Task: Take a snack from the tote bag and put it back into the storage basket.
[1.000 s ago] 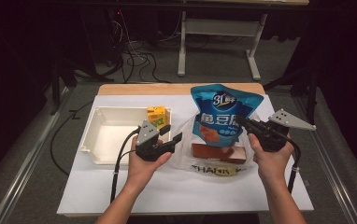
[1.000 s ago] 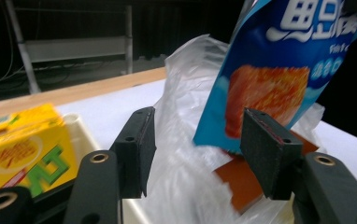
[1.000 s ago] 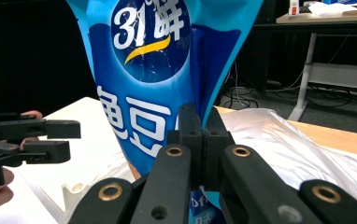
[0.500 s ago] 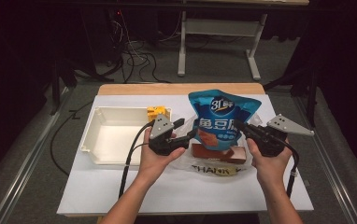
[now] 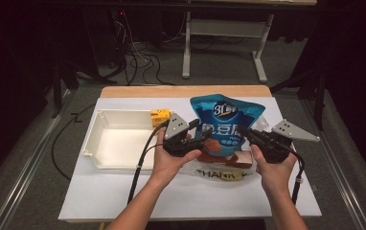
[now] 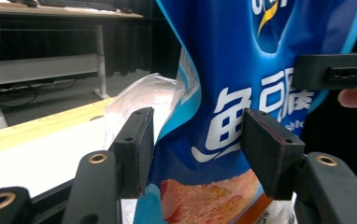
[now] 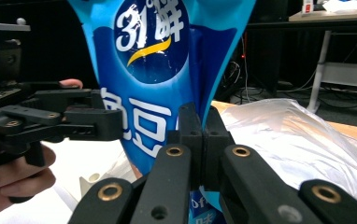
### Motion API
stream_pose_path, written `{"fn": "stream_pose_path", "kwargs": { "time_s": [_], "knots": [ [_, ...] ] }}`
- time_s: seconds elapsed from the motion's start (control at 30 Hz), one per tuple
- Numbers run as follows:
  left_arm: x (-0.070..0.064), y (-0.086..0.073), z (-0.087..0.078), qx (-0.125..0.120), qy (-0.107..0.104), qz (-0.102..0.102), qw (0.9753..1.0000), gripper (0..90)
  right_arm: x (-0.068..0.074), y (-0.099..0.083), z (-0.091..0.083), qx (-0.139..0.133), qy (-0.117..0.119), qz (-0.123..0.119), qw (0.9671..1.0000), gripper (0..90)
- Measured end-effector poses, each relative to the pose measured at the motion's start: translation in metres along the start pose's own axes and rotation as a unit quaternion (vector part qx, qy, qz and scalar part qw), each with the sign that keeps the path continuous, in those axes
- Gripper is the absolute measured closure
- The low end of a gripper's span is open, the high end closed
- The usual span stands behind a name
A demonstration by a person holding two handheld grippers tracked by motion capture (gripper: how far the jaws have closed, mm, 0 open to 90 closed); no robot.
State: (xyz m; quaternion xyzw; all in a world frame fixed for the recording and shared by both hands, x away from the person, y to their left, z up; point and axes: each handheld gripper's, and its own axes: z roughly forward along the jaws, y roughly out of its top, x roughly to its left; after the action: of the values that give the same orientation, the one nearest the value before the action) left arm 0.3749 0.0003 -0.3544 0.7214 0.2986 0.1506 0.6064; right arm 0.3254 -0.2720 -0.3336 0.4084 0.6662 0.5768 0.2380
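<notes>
A blue snack bag stands upright over the white mat, held at its right edge by my right gripper. In the right gripper view the jaws are shut on that edge of the bag. My left gripper is at the bag's left side. In the left gripper view its jaws stand open, with the bag's lower left edge between them and not pinched. The bag's orange bottom rests on a clear plastic bag.
A white tray lies at the left of the mat with a small yellow box at its far right corner. The crumpled clear plastic bag spreads behind the snack bag. Cables trail from both grippers toward the front edge.
My left gripper has moved right from beside the tray up to the bag's left edge. The right gripper has kept its hold, and the bag has shifted slightly.
</notes>
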Motion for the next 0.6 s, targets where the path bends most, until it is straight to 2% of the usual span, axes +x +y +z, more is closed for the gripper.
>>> {"fn": "stream_pose_path", "kwargs": {
  "time_s": [0.1, 0.27, 0.33, 0.4, 0.47, 0.6],
  "knots": [
    [-0.001, 0.003, 0.000, -0.013, 0.011, 0.001, 0.9999, 41.4, 0.000, 0.000, -0.001, 0.000, 0.005, 0.000, 1.0000, 90.0],
    [-0.009, 0.010, 0.002, -0.018, 0.003, 0.009, 0.9998, 48.1, 0.003, -0.002, 0.001, 0.004, 0.006, -0.007, 1.0000, 90.0],
    [-0.013, 0.012, 0.004, -0.015, 0.018, 0.016, 0.9996, 50.3, 0.006, -0.004, 0.003, 0.006, 0.007, -0.009, 0.9999, 90.0],
    [-0.012, 0.013, 0.005, -0.014, 0.017, 0.001, 0.9998, 55.4, 0.008, -0.005, 0.004, 0.005, 0.002, -0.008, 1.0000, 90.0],
    [-0.009, 0.012, 0.006, -0.013, 0.004, -0.018, 0.9997, 62.7, 0.008, -0.006, 0.004, 0.004, -0.001, -0.004, 1.0000, 90.0],
    [-0.007, 0.010, 0.009, -0.008, 0.002, -0.015, 0.9999, 81.2, 0.010, -0.006, 0.005, 0.009, -0.002, -0.012, 0.9999, 90.0]
  ]
}}
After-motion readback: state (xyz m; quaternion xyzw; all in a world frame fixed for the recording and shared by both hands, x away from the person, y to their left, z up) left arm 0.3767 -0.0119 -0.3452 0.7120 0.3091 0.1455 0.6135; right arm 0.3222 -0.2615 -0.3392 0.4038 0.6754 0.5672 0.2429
